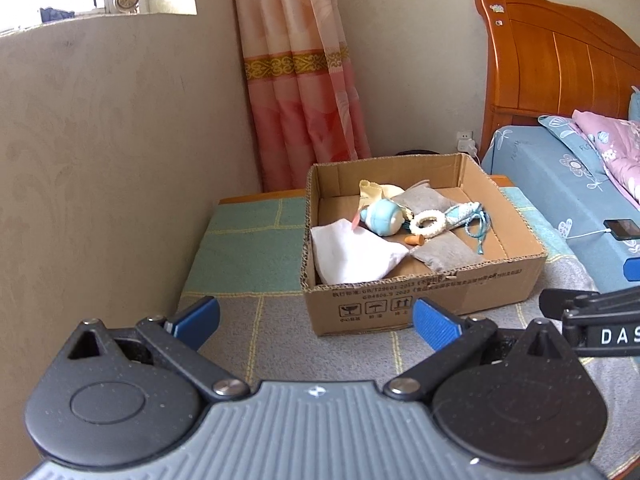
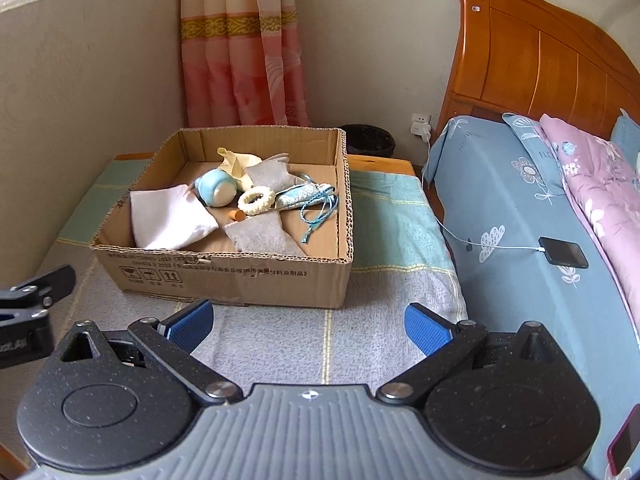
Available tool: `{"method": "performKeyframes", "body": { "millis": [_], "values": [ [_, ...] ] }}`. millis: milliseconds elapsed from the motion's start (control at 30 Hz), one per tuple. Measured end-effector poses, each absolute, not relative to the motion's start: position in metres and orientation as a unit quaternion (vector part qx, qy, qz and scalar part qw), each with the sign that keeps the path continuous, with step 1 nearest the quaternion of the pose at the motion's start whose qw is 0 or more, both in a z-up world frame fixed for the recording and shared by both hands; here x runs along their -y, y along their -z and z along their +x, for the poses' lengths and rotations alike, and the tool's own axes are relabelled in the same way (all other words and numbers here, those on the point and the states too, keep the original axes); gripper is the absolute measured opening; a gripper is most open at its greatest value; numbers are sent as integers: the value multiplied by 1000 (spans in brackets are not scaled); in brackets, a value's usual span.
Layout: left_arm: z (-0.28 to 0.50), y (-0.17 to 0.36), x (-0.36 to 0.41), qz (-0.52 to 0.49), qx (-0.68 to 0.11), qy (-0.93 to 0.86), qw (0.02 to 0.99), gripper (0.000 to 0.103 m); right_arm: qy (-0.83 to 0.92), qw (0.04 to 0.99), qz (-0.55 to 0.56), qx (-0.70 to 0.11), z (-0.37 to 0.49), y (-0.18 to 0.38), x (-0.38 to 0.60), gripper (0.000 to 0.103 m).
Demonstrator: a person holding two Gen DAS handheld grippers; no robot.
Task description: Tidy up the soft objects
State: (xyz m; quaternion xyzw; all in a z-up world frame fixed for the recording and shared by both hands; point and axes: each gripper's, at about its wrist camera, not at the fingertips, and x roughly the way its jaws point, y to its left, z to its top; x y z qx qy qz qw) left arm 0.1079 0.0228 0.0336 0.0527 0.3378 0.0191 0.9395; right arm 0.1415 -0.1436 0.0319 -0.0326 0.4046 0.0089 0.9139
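An open cardboard box (image 1: pixel 420 300) (image 2: pixel 224 276) stands on a low table covered with a green and grey cloth (image 1: pixel 244 256) (image 2: pixel 392 220). In it lie a white pouch (image 1: pixel 352 254) (image 2: pixel 170 222), two grey pouches (image 1: pixel 444 254) (image 2: pixel 262 234), a blue round toy (image 1: pixel 380 216) (image 2: pixel 216 188), a white ring (image 1: pixel 428 222) (image 2: pixel 256 199), a light blue drawstring bag (image 1: pixel 464 214) (image 2: pixel 304 196), a cream cloth (image 1: pixel 372 192) (image 2: pixel 236 164) and a small orange piece (image 2: pixel 236 215). My left gripper (image 1: pixel 316 324) is open and empty, just in front of the box. My right gripper (image 2: pixel 310 326) is open and empty, also in front of it.
A bed with a blue flowered sheet (image 2: pixel 520 208), a pink quilt (image 2: pixel 600 184) and a wooden headboard (image 2: pixel 540 56) lies to the right. A phone on a charging cable (image 2: pixel 562 257) lies on the bed. A pink curtain (image 2: pixel 240 40) hangs behind, with a dark bin (image 2: pixel 370 140) at the back.
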Motion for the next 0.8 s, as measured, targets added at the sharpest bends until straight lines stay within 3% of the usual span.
{"method": "performKeyframes", "body": {
  "millis": [800],
  "values": [
    [105,-34,-21,52,-340,-15,939,102,-9,920,-40,-389,132,-40,140,103]
  ]
}}
